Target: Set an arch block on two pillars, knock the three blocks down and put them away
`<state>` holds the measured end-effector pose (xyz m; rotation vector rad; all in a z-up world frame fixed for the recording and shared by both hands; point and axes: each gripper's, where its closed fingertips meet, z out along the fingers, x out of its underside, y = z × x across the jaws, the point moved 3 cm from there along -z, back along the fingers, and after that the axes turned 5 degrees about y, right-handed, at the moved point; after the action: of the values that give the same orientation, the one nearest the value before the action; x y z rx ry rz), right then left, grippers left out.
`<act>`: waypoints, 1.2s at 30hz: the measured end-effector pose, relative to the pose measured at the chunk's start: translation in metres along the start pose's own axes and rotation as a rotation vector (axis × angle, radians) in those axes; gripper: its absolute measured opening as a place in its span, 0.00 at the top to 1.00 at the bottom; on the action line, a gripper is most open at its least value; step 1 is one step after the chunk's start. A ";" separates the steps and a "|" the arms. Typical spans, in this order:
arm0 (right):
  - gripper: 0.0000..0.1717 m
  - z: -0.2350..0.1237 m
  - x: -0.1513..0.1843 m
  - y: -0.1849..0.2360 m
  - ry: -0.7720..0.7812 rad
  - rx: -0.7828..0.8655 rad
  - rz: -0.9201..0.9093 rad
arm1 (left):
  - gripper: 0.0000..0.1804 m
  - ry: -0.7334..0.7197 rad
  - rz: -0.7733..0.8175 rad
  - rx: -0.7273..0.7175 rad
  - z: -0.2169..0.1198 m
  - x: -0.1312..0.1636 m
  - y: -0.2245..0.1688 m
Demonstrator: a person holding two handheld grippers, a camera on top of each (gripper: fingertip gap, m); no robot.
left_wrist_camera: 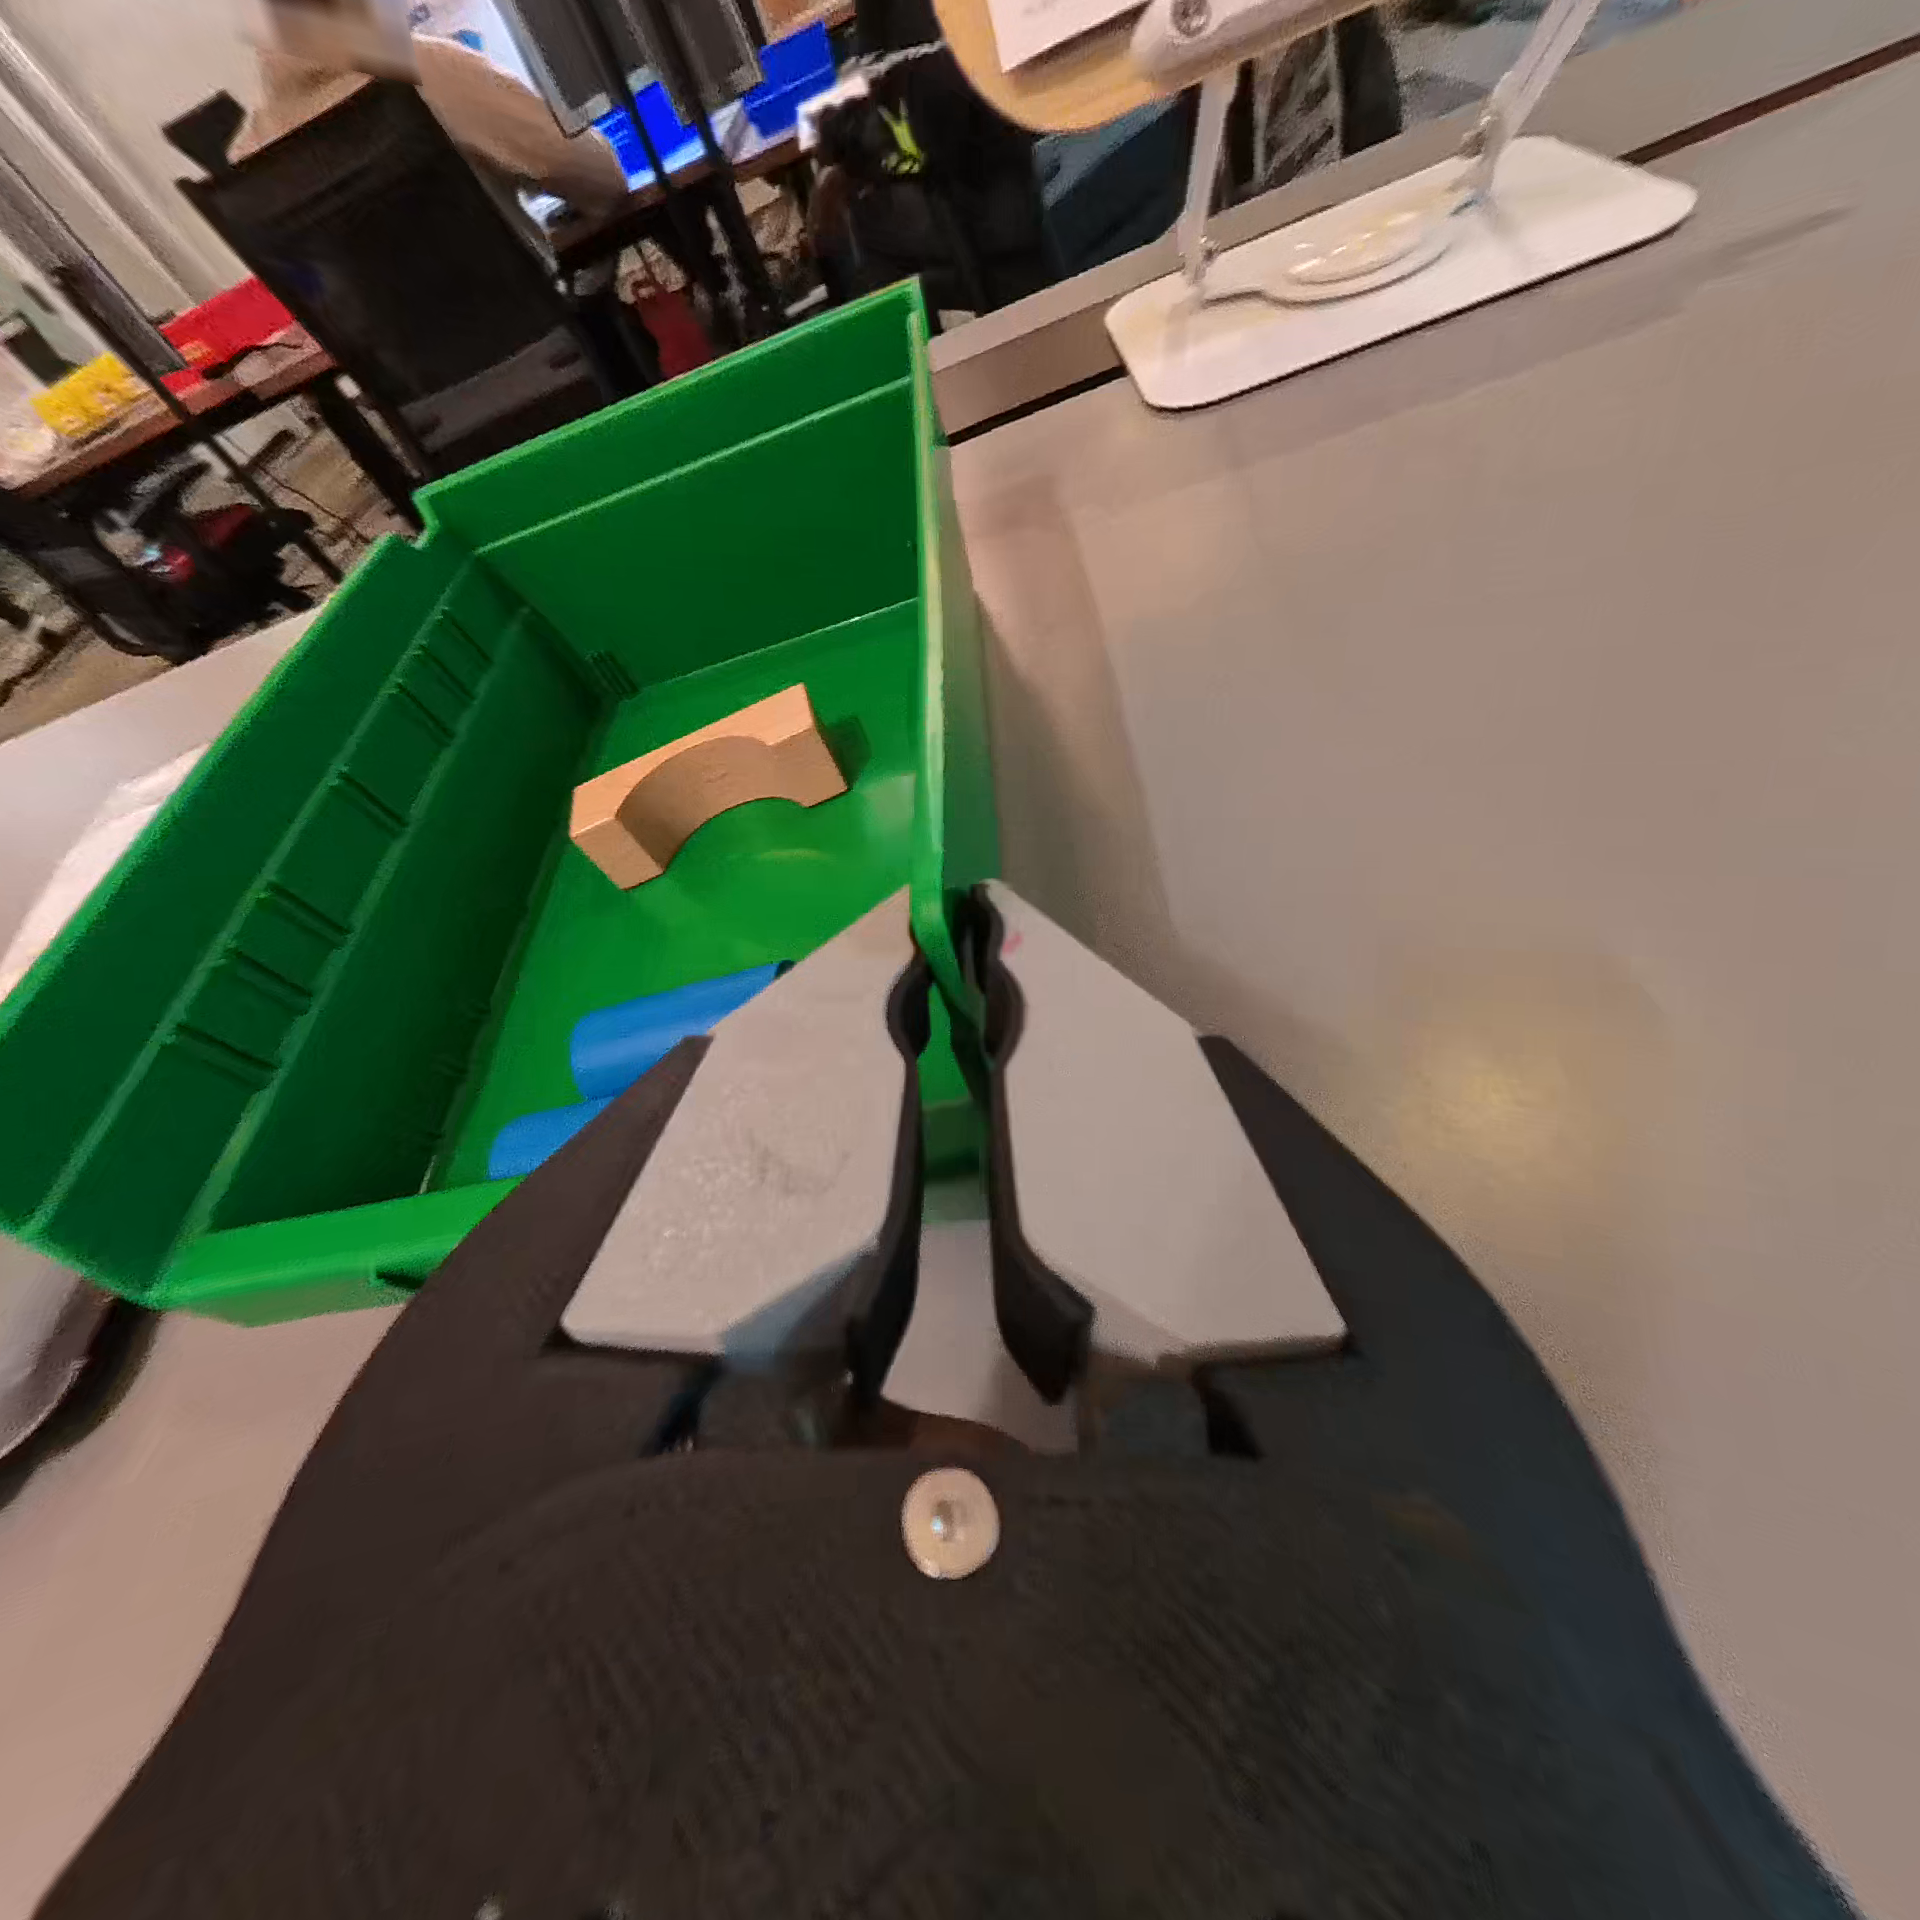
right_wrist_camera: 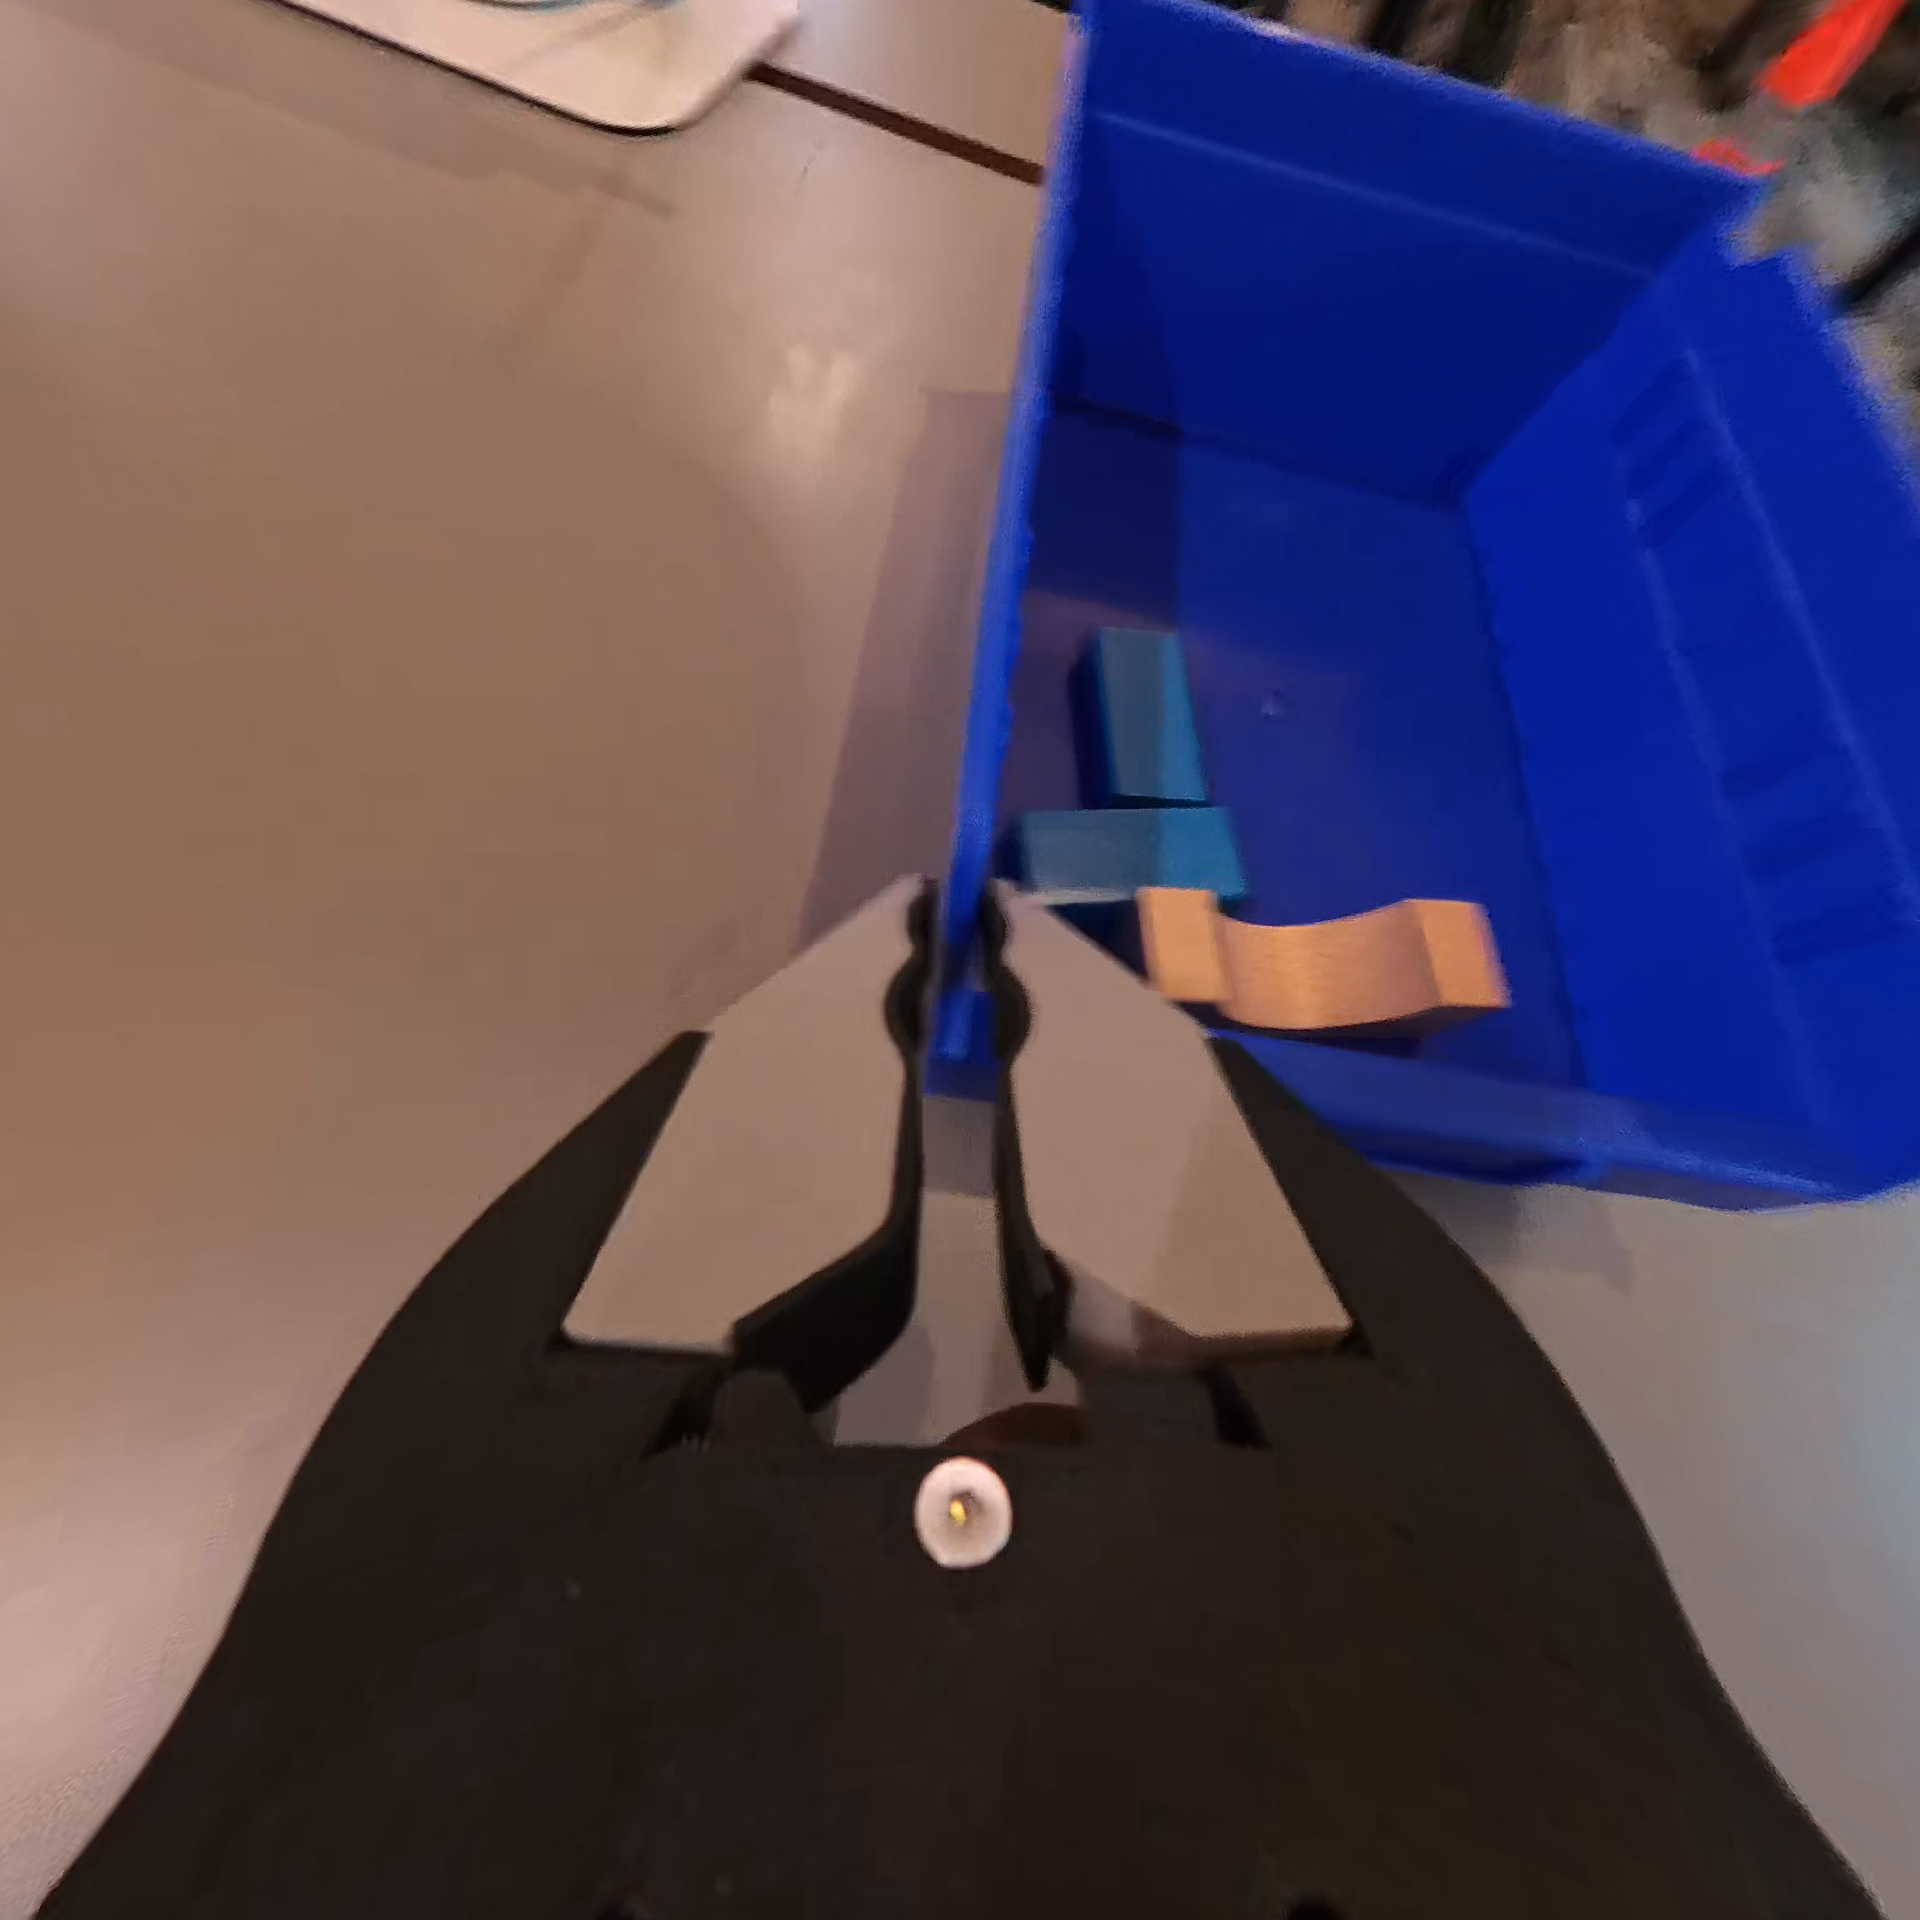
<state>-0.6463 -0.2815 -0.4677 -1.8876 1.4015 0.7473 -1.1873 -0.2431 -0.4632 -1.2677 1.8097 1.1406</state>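
Bins fill both of my wrist views. My left hand-held gripper (left_wrist_camera: 951, 935) is clamped on the right side wall of the green bin (left_wrist_camera: 312, 935), one finger inside the bin and the other outside it, with the thin wall pinched between the dark pads. On the green floor lies the natural wood arch block (left_wrist_camera: 717, 779), flat on its side towards the far end, while two blue cylinder blocks (left_wrist_camera: 665, 1023) lie nearer me, partly hidden by my left finger. The bin sits on the grey table (left_wrist_camera: 1455, 831), and a white stand base (left_wrist_camera: 1403, 270) rests farther back on the right. My right hand-held gripper (right_wrist_camera: 961, 935) is closed in the same way on the left side wall of the blue bin (right_wrist_camera: 1299, 312), its pads astride the near end of that wall. Inside this bin I see two blue rectangular pillar blocks (right_wrist_camera: 1143, 727) lying close to the gripped wall, one crosswise in front of the other, and a second wooden arch (right_wrist_camera: 1330, 966) just beside them on the near side. Both views are smeared by motion blur.
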 end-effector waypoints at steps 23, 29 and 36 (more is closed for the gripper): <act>0.84 -0.034 -0.007 0.029 -0.088 0.125 -0.074 | 0.78 0.019 -0.071 0.097 -0.032 -0.001 -0.014; 0.71 -0.068 -0.052 0.070 -0.248 -0.018 -0.142 | 0.69 -0.110 0.027 0.287 -0.070 -0.051 -0.068; 0.61 0.004 -0.088 0.143 -0.209 -0.216 -0.274 | 0.68 -0.088 0.044 0.415 0.016 -0.085 -0.146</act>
<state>-0.8075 -0.2564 -0.4274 -2.0446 0.9408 0.9555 -1.0209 -0.2189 -0.4384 -0.9251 1.8914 0.7742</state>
